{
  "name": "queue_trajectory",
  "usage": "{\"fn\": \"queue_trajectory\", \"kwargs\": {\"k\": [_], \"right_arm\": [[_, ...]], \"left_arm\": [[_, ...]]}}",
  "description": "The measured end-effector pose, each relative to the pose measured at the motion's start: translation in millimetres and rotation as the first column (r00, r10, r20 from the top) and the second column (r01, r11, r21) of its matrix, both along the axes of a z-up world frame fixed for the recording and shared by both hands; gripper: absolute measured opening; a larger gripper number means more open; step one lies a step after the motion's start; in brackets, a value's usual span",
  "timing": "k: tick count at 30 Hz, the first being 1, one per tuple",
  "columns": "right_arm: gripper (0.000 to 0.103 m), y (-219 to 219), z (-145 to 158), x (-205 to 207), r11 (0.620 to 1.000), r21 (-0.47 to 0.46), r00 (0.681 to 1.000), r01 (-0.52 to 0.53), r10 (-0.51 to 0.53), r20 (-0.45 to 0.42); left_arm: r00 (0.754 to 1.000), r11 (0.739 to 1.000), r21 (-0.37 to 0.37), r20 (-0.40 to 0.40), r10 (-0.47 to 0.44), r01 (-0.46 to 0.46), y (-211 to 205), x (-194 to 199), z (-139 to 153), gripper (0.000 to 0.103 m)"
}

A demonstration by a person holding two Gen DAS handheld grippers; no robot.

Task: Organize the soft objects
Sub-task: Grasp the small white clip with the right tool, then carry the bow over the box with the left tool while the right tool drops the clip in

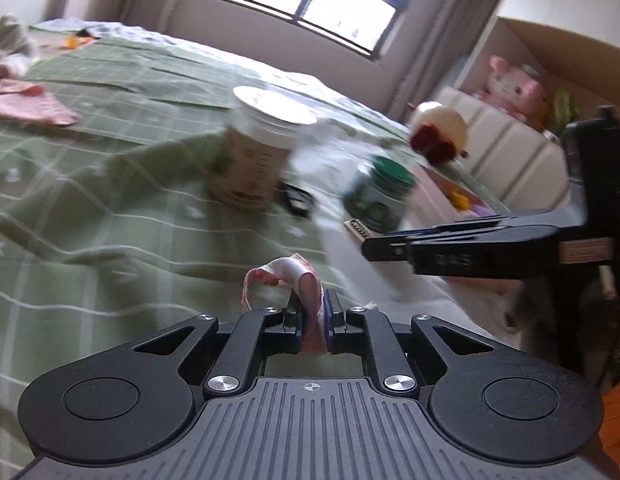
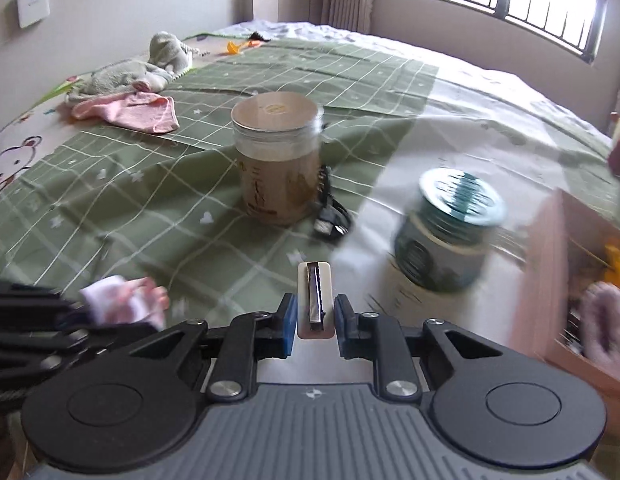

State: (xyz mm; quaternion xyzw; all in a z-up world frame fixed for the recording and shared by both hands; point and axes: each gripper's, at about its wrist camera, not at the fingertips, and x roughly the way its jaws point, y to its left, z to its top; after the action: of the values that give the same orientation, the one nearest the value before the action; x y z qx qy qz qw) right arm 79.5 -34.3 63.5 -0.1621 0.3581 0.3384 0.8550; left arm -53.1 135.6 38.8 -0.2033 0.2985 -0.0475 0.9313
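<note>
My left gripper (image 1: 313, 305) is shut on a small pink and white sock (image 1: 298, 276), held above the green checked bedspread (image 1: 110, 184). The sock also shows in the right wrist view (image 2: 126, 300), at the lower left, with the left gripper's black body (image 2: 26, 320) beside it. My right gripper (image 2: 315, 311) holds a flat silver and beige clip-like piece (image 2: 315, 300) between its blue pads (image 2: 289, 322); it shows from the side in the left wrist view (image 1: 374, 246). A pink cloth (image 2: 138, 112) and a grey plush toy (image 2: 150, 64) lie at the far left of the bed.
A tall beige canister (image 2: 276, 160) stands mid-bed with a black strap (image 2: 330, 216) at its base. A green-lidded jar (image 2: 450, 232) stands to its right. A pink box (image 2: 570, 280) holding soft things is at the right edge. A round plush (image 1: 438, 128) and a pink plush (image 1: 510, 88) sit beyond.
</note>
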Motion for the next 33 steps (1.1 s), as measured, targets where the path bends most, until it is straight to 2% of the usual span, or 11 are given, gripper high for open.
{"fn": "queue_trajectory", "kwargs": {"k": [7, 16, 20, 25, 29, 33], "right_arm": [[0.020, -97, 18, -33, 0.996, 0.005, 0.995, 0.093, -0.093, 0.026], [0.020, -201, 19, -45, 0.963, 0.016, 0.962, 0.270, -0.271, 0.028], [0.020, -227, 23, -45, 0.947, 0.034, 0.947, 0.319, -0.320, 0.017], [0.020, -247, 35, -44, 0.941, 0.063, 0.941, 0.333, -0.335, 0.037], [0.020, -255, 46, -32, 0.934, 0.112, 0.937, 0.340, -0.347, 0.044], [0.020, -256, 57, -10, 0.927, 0.136, 0.931, 0.349, -0.360, 0.067]], "left_arm": [[0.985, 0.984, 0.051, -0.023, -0.170, 0.171, -73, 13, 11, 0.013], [0.933, 0.927, 0.107, -0.058, -0.354, 0.358, -163, 31, 15, 0.013], [0.910, 0.901, 0.127, -0.060, -0.410, 0.414, -192, 37, 16, 0.013], [0.893, 0.881, 0.145, -0.050, -0.447, 0.450, -212, 54, 26, 0.013], [0.891, 0.879, 0.161, -0.017, -0.453, 0.450, -219, 75, 42, 0.013], [0.897, 0.887, 0.167, 0.030, -0.441, 0.430, -221, 107, 60, 0.013]]}}
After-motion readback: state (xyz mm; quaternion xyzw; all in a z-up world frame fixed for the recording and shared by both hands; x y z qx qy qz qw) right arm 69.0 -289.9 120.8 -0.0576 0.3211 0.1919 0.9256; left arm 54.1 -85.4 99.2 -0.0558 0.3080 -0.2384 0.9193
